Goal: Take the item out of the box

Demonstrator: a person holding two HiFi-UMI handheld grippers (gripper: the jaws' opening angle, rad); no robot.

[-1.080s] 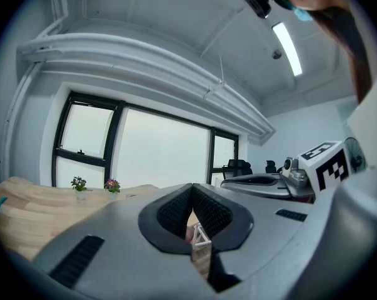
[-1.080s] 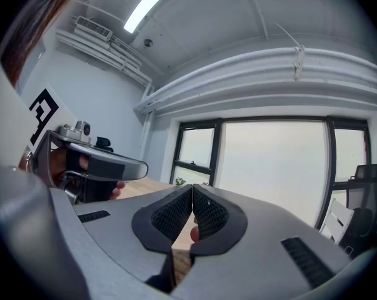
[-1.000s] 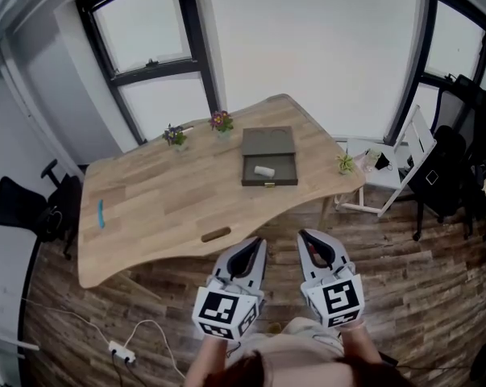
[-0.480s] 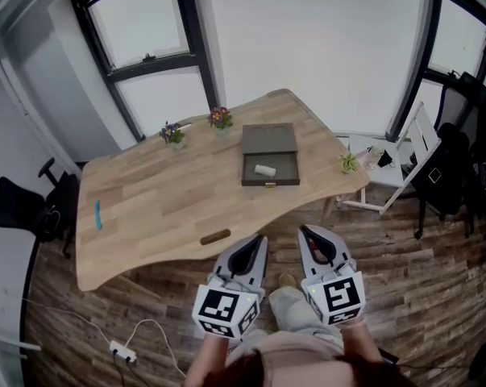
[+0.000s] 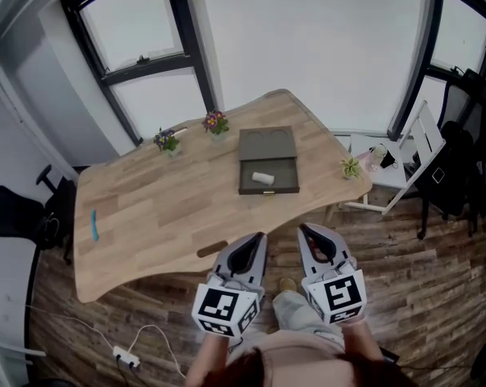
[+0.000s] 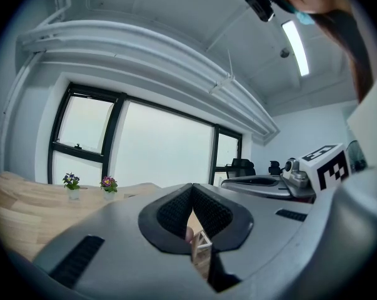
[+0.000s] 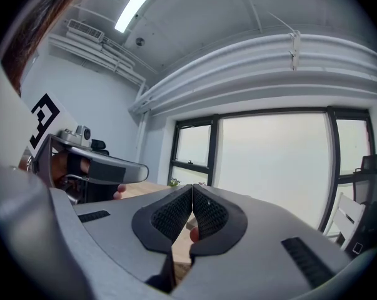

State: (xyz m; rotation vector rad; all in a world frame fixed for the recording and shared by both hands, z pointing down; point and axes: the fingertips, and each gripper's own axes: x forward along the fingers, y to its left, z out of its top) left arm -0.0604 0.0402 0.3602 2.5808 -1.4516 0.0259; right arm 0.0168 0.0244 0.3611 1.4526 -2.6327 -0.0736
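Observation:
An olive-green box (image 5: pixel 267 161) lies open on the wooden table (image 5: pixel 162 208) with its lid folded back. A small white roll-shaped item (image 5: pixel 263 178) rests inside the box's tray. My left gripper (image 5: pixel 251 245) and right gripper (image 5: pixel 309 237) are held side by side over the floor, short of the table's near edge and well away from the box. Both are shut with nothing between their pads, as the left gripper view (image 6: pixel 191 189) and right gripper view (image 7: pixel 192 189) also show.
Two small potted flowers (image 5: pixel 216 122) (image 5: pixel 165 139) stand at the table's far edge, and a little green plant (image 5: pixel 350 167) sits at its right corner. A blue object (image 5: pixel 94 225) lies at the left end. A white folding chair (image 5: pixel 404 164), black office chairs (image 5: pixel 17 216) and a floor power strip (image 5: pixel 126 356) surround the table.
The view has shifted slightly, so the table and box sit a little further left and lower in the picture. Both grippers hold the same pose, still shut.

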